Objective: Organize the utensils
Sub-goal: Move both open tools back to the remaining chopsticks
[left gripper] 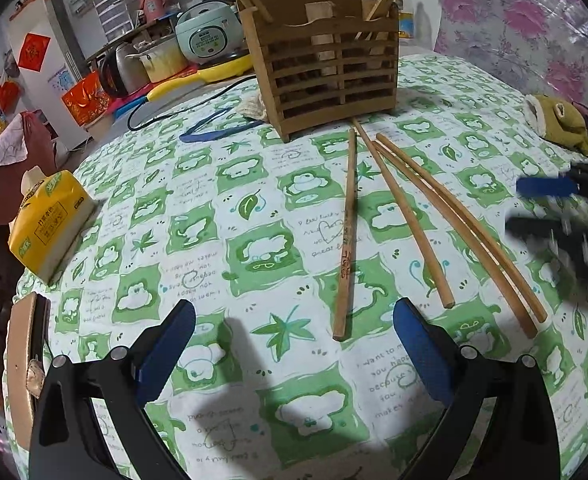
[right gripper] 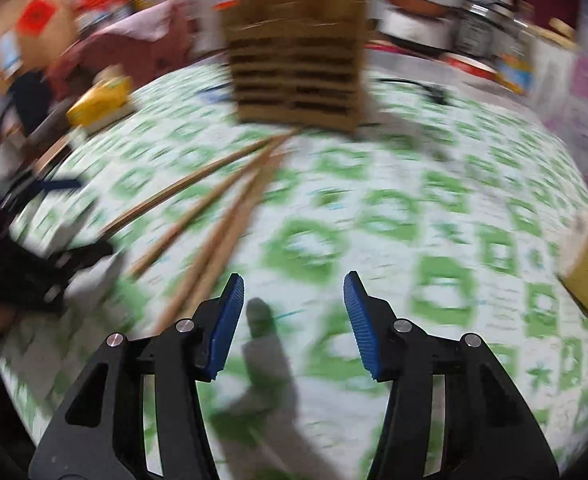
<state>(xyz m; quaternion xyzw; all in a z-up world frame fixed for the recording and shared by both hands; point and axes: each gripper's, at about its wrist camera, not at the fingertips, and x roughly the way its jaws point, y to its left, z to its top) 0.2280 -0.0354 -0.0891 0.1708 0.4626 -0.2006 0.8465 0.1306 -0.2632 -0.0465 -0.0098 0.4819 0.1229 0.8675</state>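
Several wooden chopsticks [left gripper: 402, 216] lie loose on the green-and-white tablecloth [left gripper: 222, 208], fanning out from the foot of a slatted wooden utensil holder [left gripper: 326, 64] that has more chopsticks standing in it. My left gripper [left gripper: 294, 320] is open and empty, just short of the near end of the leftmost chopstick [left gripper: 346, 248]. My right gripper [right gripper: 292, 300] is open and empty, with the chopsticks [right gripper: 214, 208] to its left and the holder [right gripper: 294, 48] ahead; this view is motion-blurred. The right gripper also shows blurred at the right edge of the left wrist view [left gripper: 566, 208].
A yellow tissue pack [left gripper: 50, 220] lies at the table's left edge. A yellow-green glove [left gripper: 562, 124] lies at the right. A blue strap [left gripper: 214, 132] and a black cable [left gripper: 166, 112] lie left of the holder. Kitchen appliances crowd the shelf behind.
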